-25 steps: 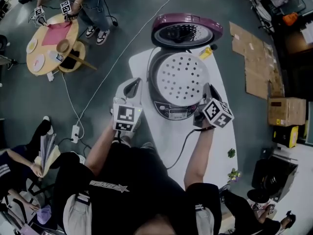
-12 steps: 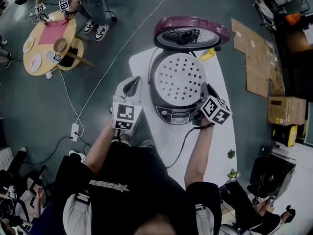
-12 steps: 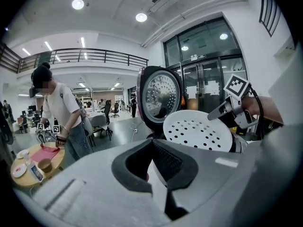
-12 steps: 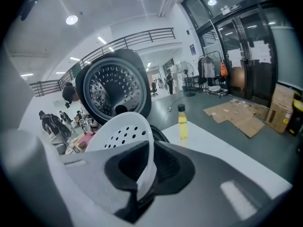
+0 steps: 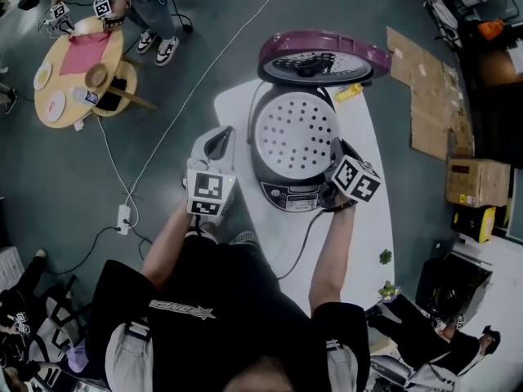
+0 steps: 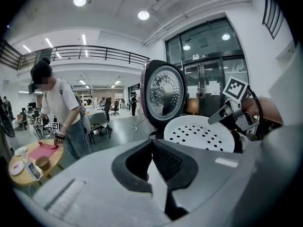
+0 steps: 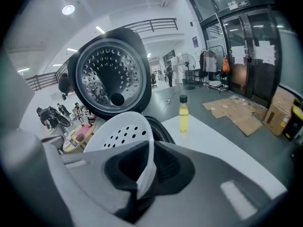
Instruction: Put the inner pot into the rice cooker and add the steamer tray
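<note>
The rice cooker (image 5: 292, 193) stands on the white table (image 5: 364, 243) with its purple lid (image 5: 324, 55) swung up at the back. A white perforated steamer tray (image 5: 294, 133) covers the cooker's opening, tilted a little. My right gripper (image 5: 336, 157) is shut on the tray's right rim; in the right gripper view the rim (image 7: 147, 167) runs between the pads. My left gripper (image 5: 221, 140) hovers left of the cooker, shut and holding nothing. The tray hides any inner pot. The left gripper view shows the tray (image 6: 199, 134) and lid (image 6: 163, 93) ahead.
A small yellow bottle (image 5: 347, 91) stands on the table behind the cooker. The cooker's cord (image 5: 298, 251) trails toward me. A round wooden table (image 5: 78, 64) with a person stands far left. Flattened cardboard (image 5: 425, 96) and boxes lie on the floor at right.
My right gripper has come down with the steamer tray, which now sits lower over the cooker. The left gripper has shifted slightly beside the cooker.
</note>
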Demonstrator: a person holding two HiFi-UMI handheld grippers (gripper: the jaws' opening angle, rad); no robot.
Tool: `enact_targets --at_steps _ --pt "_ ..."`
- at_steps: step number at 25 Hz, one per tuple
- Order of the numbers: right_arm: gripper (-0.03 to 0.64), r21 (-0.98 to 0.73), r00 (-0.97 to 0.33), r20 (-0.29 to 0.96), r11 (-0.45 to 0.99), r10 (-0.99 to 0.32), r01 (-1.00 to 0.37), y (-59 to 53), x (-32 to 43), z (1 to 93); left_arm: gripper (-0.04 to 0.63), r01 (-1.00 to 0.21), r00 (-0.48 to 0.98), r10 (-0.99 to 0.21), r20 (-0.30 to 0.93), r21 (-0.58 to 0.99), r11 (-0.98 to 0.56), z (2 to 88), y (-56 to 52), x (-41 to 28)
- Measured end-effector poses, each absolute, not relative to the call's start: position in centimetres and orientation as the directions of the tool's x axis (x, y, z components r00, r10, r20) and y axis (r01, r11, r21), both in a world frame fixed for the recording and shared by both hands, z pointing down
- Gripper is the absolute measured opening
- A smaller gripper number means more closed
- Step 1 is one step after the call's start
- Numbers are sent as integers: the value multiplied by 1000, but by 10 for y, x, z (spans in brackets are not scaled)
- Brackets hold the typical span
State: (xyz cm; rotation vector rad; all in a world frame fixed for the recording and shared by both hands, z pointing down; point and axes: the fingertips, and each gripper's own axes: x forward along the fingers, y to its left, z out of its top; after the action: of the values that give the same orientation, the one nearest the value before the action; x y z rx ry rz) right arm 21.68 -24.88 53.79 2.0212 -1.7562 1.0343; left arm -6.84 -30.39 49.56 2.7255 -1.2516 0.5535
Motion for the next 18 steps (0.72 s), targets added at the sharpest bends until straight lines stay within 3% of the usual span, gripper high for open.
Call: enact_targets --at_steps 18 --pt "35 -174 35 765 -259 -643 -950 -263 223 565 11 -719 632 -674 382 -35 -694 510 -330 -59"
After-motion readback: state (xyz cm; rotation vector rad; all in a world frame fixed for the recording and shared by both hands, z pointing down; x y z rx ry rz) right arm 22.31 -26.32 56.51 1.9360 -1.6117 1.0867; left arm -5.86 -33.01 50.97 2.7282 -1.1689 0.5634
